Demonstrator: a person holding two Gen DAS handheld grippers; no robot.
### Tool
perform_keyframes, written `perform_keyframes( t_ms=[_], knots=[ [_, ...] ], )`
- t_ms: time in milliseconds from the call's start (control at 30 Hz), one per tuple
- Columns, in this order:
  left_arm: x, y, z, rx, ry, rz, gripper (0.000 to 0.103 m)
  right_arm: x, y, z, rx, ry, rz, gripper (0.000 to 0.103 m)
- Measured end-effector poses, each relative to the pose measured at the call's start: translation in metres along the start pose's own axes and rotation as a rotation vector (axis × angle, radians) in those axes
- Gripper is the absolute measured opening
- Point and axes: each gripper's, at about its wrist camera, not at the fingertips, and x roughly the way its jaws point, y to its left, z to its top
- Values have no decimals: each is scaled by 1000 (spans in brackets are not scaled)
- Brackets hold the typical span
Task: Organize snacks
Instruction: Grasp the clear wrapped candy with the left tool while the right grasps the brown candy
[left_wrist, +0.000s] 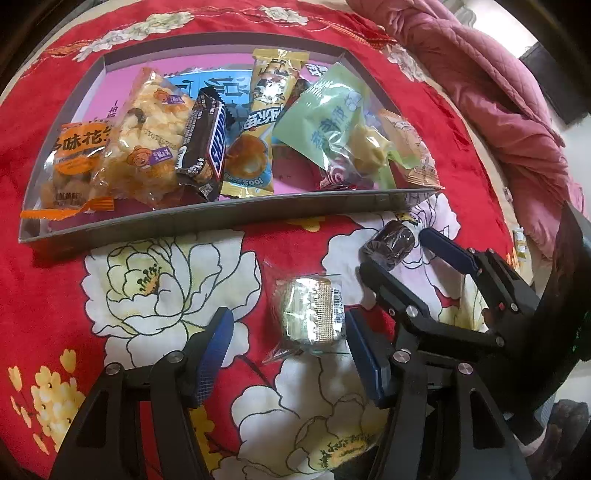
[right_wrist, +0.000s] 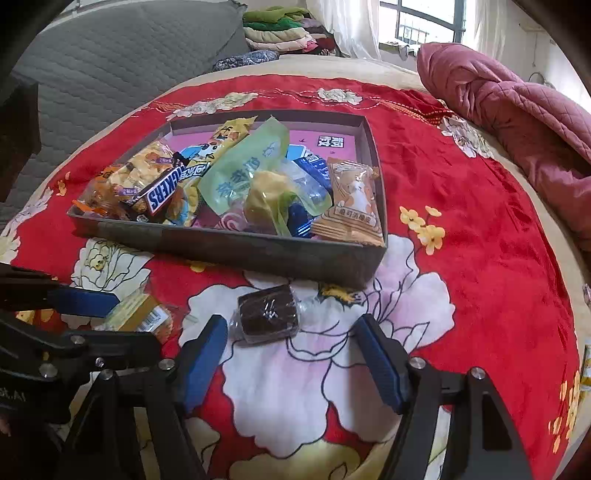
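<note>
A shallow grey box (left_wrist: 236, 218) (right_wrist: 229, 247) on the red floral blanket holds several snack packs, among them a Snickers bar (left_wrist: 205, 144) (right_wrist: 162, 192) and a green pouch (left_wrist: 328, 122) (right_wrist: 240, 173). My left gripper (left_wrist: 284, 343) is open around a gold wrapped snack (left_wrist: 312, 314) (right_wrist: 140, 314) lying on the blanket in front of the box. My right gripper (right_wrist: 291, 343) (left_wrist: 397, 254) is open around a dark brown wrapped cake (right_wrist: 267, 314) (left_wrist: 389, 242), also on the blanket. Neither snack is gripped.
A pink quilt (right_wrist: 517, 110) (left_wrist: 480, 92) is bunched at the right. A grey quilted headboard (right_wrist: 122, 62) and folded clothes (right_wrist: 280, 29) stand at the back. Small packets (left_wrist: 519, 240) lie at the blanket's right edge.
</note>
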Motion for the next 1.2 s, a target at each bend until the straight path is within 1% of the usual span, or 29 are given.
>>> perform_keyframes(
  t_ms=[133, 200, 300, 400, 467, 600, 633, 667, 733, 867, 1033, 1200],
  knots=[
    [3, -2, 1, 3, -7, 13, 64, 1, -1, 2, -1, -18, 11, 58],
    [4, -4, 2, 3, -13, 22, 64, 2, -2, 3, -3, -16, 18, 51],
    [7, -7, 3, 11, -16, 34, 64, 1, -3, 3, 0, -22, 23, 43],
    [8, -9, 3, 18, -18, 45, 64, 2, -6, 4, 14, -23, 34, 41],
    [9, -10, 3, 20, -21, 60, 58, 2, -10, 4, 30, -25, 47, 41],
    [10, -13, -1, 35, -35, 82, 52, 1, -12, 4, 44, -28, 58, 40],
    [10, -16, -3, 50, -42, 91, 48, 1, -13, 4, 45, -29, 60, 40],
    [10, -19, -4, 61, -48, 94, 44, 1, -13, 4, 47, -29, 61, 40],
    [11, -22, -4, 68, -55, 91, 41, 1, -13, 5, 51, -29, 65, 40],
    [6, -19, -4, 58, -67, 74, 39, -1, -15, 5, 65, -34, 77, 40],
    [-8, -15, -8, 59, -92, 84, 39, -6, -17, 6, 81, -55, 97, 40],
    [-22, -9, -5, 44, -120, 72, 39, -15, -18, 6, 94, -82, 123, 39]
  ],
)
